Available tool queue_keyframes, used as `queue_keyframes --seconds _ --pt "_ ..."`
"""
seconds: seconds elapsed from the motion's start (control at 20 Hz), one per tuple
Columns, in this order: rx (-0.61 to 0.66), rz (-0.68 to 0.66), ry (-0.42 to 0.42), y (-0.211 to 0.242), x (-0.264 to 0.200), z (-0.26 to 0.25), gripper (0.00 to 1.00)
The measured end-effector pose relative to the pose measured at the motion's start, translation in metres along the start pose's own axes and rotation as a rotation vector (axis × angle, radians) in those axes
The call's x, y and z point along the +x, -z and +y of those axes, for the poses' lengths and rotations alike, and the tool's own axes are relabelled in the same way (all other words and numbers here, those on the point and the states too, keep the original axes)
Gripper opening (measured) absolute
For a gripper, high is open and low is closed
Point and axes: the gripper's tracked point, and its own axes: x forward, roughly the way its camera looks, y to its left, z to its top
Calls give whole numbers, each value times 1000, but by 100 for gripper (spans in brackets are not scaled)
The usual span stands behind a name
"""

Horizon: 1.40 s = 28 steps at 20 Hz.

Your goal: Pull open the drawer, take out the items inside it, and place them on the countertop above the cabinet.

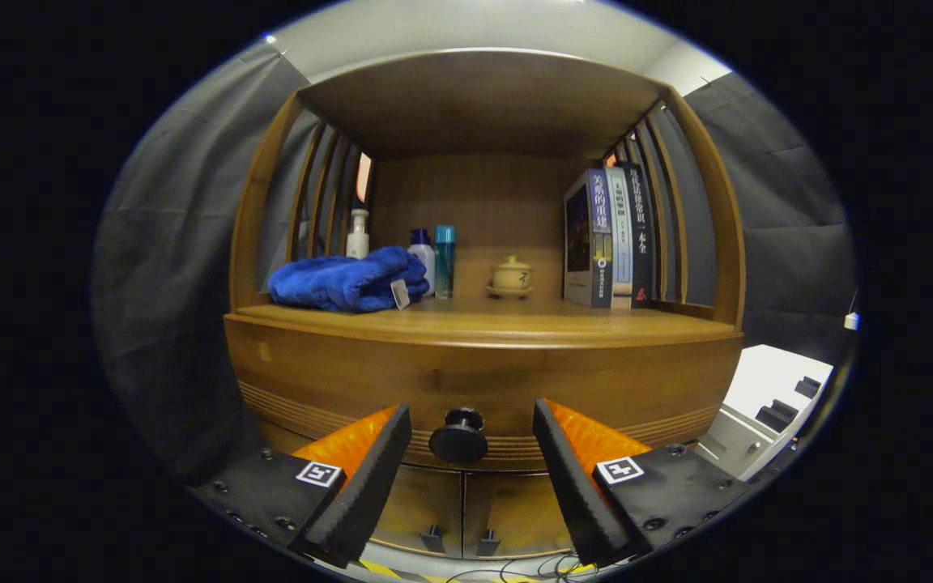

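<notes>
Task barely begun, by the look of things. Drawer (483, 380) shut, front flush with the cabinet (272, 380), contents hidden. Nothing pulled out, nothing lifted. Left to do, judging from here: seize the knob, draw the drawer out, take up whatever lies inside, set it on the countertop (515, 320) at 12 o'clock from the knob.

Countertop already carrying a few things, none clearly from the drawer: blue towel (349, 282) at 10 o'clock of the knob, white pump bottle (358, 235) behind it, two more bottles (434, 259) just beside the towel at its 3 o'clock, small lidded pot (511, 277) near 12 o'clock, row of upright books (608, 239) at 1 o'clock. Bare wood along the front edge, between towel and books: room there for what comes out.

Gripper (466, 470) spread wide, released, holding nothing. Round dark knob (458, 437) of the drawer sitting in the gap, just ahead of the tips, roughly centred. Left finger (369, 478) at 9 o'clock of the knob, right finger at 3 o'clock, both standing clear of it with open space either side. No contact visible. Well lined up for a squeeze on the knob; whether deep enough yet, hard to say from this angle.

Below the drawer, at 6 o'clock, two lower cabinet doors (462, 510) with small handles, closed.
</notes>
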Motion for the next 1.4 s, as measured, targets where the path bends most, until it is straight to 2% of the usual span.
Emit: queue_keyframes --seconds 0.1,0.25,0.45,0.6,0.75,1.05,1.4 --pt "16 26 6 12 12 4 99" --pt "22 38 1 18 22 9 93" --pt "8 15 57 17 24 4 73" --pt "-16 14 47 18 25 6 57" --pt "20 19 34 19 26 5 41" --pt "8 45 40 21 17 5 41" --pt "64 57 8 26 -47 9 41"
